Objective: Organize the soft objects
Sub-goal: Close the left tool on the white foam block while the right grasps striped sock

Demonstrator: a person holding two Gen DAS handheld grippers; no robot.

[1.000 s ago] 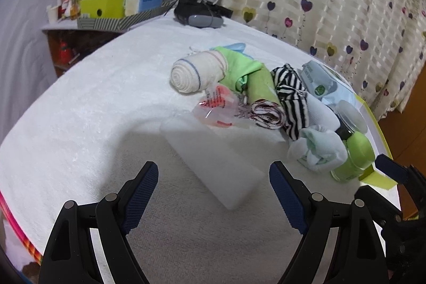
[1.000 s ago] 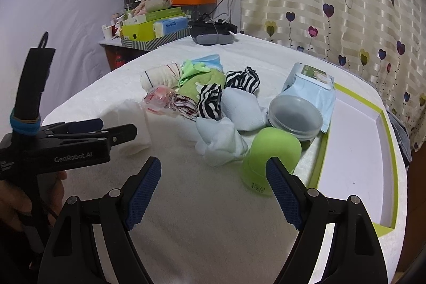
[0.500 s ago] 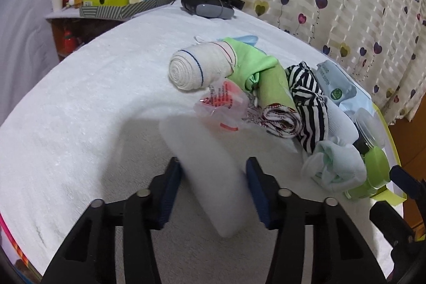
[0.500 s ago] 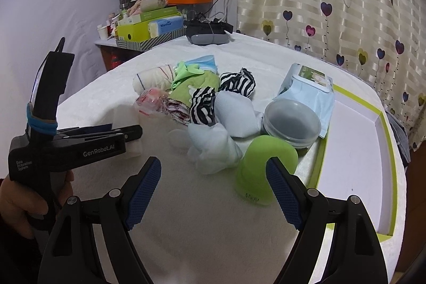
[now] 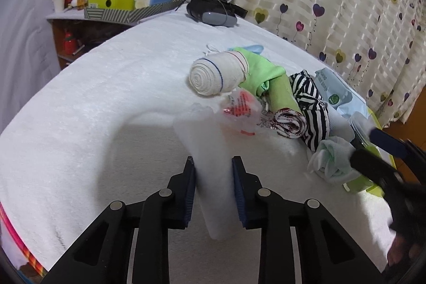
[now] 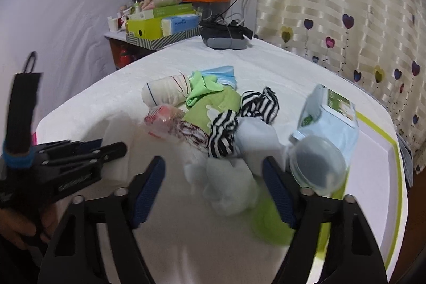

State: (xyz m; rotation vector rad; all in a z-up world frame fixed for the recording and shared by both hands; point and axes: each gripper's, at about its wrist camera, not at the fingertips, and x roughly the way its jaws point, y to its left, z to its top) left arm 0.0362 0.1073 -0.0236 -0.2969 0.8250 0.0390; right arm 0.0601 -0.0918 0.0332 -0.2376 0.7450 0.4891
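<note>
Left wrist view: our left tongs are closing on a white foam block that lies on the white towel-covered tabletop, both blue pads against its sides. Just beyond the block lies the heap of soft things: a rolled bandage, a green cloth, a striped sock and a pale balled sock.

In the right wrist view, our right tongs stand wide but are closing, with the pale balled sock between the pads; the picture is blurred there, so we cannot tell whether they touch it yet. A clear-lidded jar and a pack of wipes sit just to the right, beside a green-edged tray.
</note>
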